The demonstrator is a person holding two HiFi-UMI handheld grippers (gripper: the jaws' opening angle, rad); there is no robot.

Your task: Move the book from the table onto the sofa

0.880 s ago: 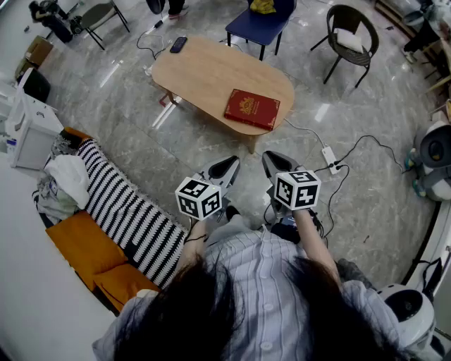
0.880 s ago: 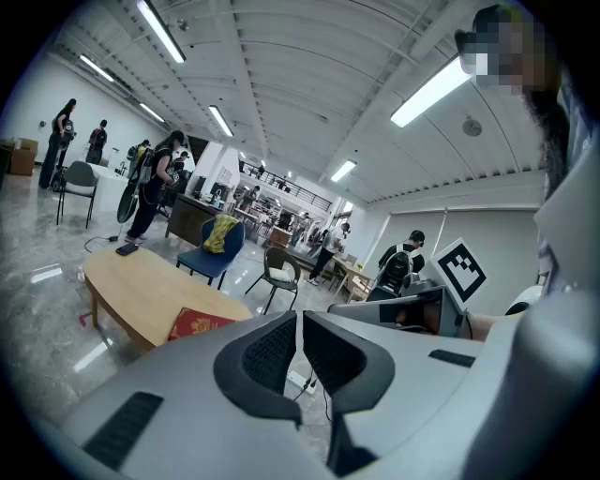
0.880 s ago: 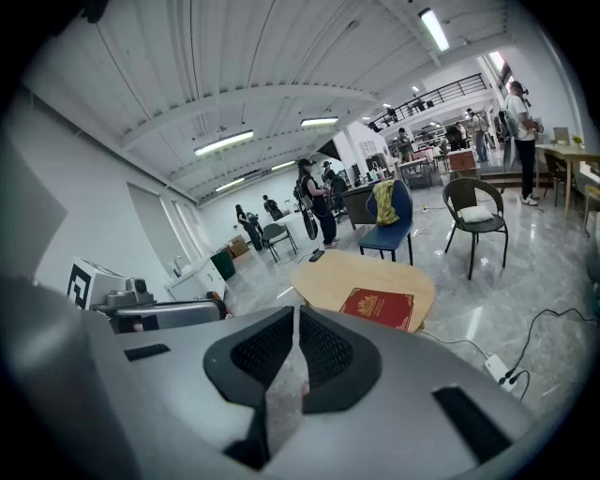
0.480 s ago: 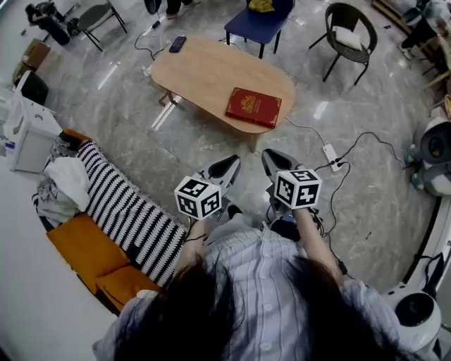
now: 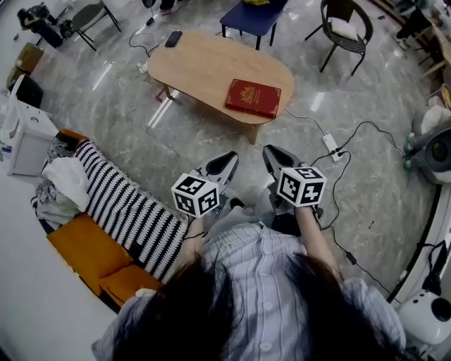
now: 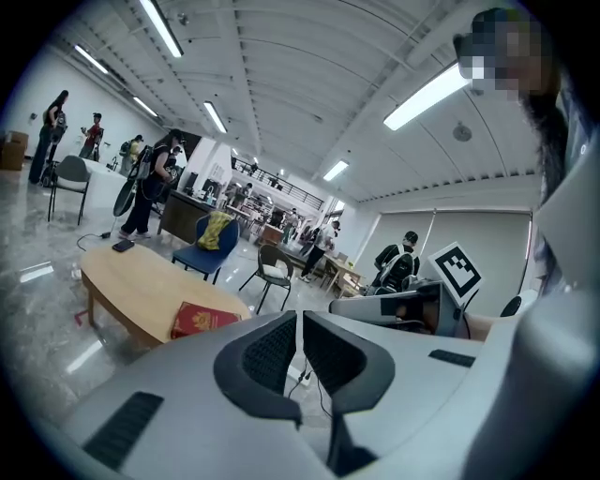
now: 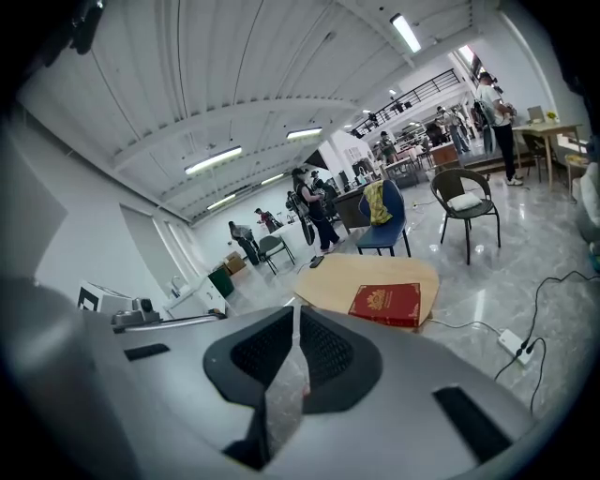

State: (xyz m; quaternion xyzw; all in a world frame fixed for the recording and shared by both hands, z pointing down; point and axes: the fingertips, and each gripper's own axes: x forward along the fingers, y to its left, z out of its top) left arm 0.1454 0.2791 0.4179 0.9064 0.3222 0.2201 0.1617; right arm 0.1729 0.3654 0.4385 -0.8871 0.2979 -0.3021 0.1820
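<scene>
In the head view, the left gripper (image 5: 229,159) and the right gripper (image 5: 271,154) are side by side in front of the person's chest. Both point toward the wooden surface (image 5: 204,67). The jaws of each gripper are clenched and grasp nothing. The red book (image 5: 253,98) lies flat on the end of the surface that is nearer to the grippers, close to its edge and well apart from both of them. A dark phone (image 5: 173,39) lies at the far end of the same surface. The orange sofa (image 5: 81,247) stands at the person's left, well apart from the book. A striped blanket (image 5: 130,208) is spread over it, and a white cloth (image 5: 67,176) lies just beside the blanket. A power strip (image 5: 330,146) lies on the floor (image 5: 141,120) to the right of the surface. A blue chair (image 5: 254,14) stands behind the surface.

In the left gripper view, the two jaws are pressed together and nothing is between them. The book shows to the left of the jaws, flat on the near end of the surface.

In the right gripper view, the jaws meet at their tips and are empty as well. Here the book lies beyond the jaws and a little to the right, near the edge of the surface, with its gold-printed cover upward.
</scene>
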